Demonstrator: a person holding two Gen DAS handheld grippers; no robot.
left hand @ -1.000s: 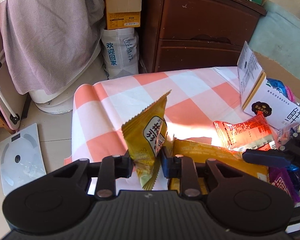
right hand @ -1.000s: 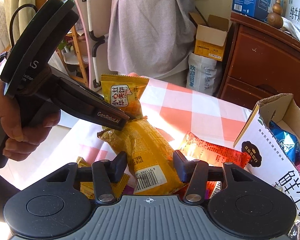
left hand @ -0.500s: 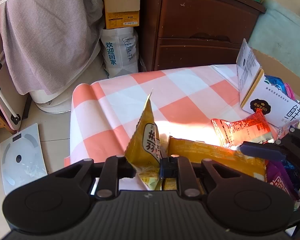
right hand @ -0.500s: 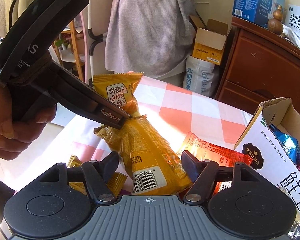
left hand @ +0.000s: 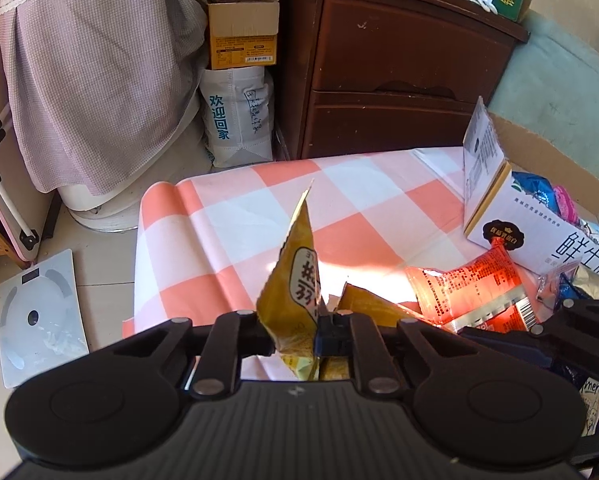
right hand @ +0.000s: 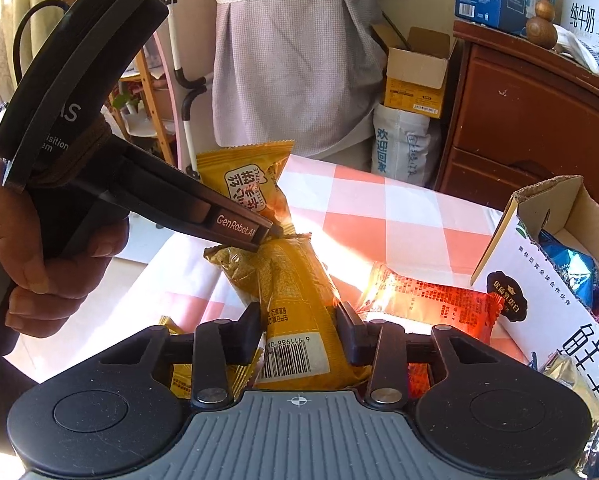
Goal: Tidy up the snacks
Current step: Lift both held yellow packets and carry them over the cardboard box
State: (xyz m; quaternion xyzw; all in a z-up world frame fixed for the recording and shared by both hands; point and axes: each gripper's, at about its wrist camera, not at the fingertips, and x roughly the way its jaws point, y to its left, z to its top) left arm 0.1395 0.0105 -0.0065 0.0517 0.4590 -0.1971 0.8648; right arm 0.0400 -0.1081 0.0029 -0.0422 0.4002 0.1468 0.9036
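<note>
**Both grippers clamping snack packets**

Since the earlier frame, the right gripper [right hand: 299, 336] has been widening and then closing again; it is now gripping the long yellow packet [right hand: 295, 300] above the checked tablecloth [left hand: 363, 208]. The left gripper [left hand: 293, 334] is pinching the small waffle packet [left hand: 297, 280] upright, just beside it.

Two grippers: the left gripper [left hand: 293, 334] and the right gripper [right hand: 297, 330]. One small yellow waffle packet [left hand: 295, 292], one long golden snack bag [right hand: 295, 300], one red snack packet [left hand: 469, 292]. One white milk carton box [left hand: 539, 236] at far right. One checked tablecloth [left hand: 363, 208].
</note>
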